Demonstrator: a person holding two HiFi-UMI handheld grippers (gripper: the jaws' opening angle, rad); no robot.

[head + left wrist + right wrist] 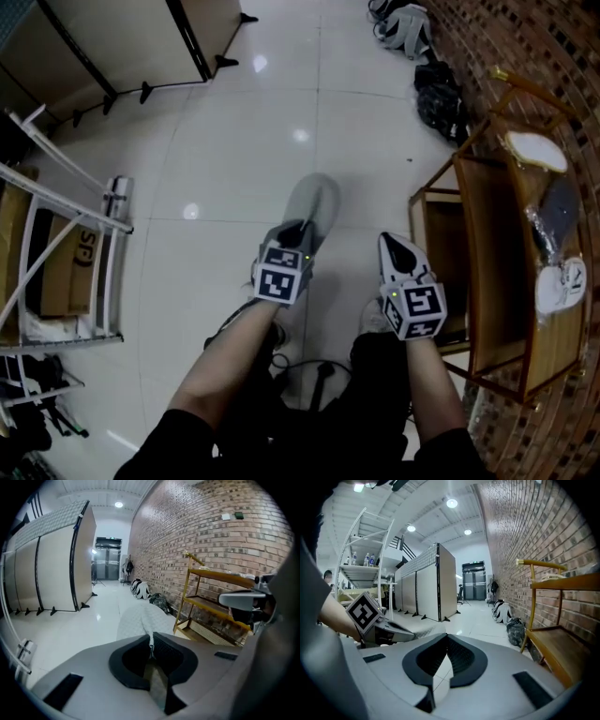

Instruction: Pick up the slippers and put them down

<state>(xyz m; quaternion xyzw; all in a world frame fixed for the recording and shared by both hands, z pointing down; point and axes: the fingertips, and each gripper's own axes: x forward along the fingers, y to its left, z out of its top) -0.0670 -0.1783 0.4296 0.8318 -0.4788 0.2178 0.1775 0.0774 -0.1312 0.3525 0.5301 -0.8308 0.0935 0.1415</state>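
Note:
In the head view my left gripper (305, 227) is shut on the near edge of a pale grey quilted slipper (315, 199), which hangs above the white tiled floor. The left gripper view shows that slipper (140, 619) stretching forward from my jaws (151, 645), its rim pinched between the pads. My right gripper (394, 246) hovers just to the right, beside a wooden rack (487, 281). In the right gripper view its jaws (446, 637) meet at the tips with nothing between them, and the left gripper (382, 630) shows at the left.
The wooden rack stands against the brick wall at the right, with a white slipper (537, 150) and other footwear (561, 286) on its top. Bags (439, 94) lie by the wall further off. A metal shelf (70, 220) with a cardboard box stands at the left, and partition screens (122, 47) stand at the back left.

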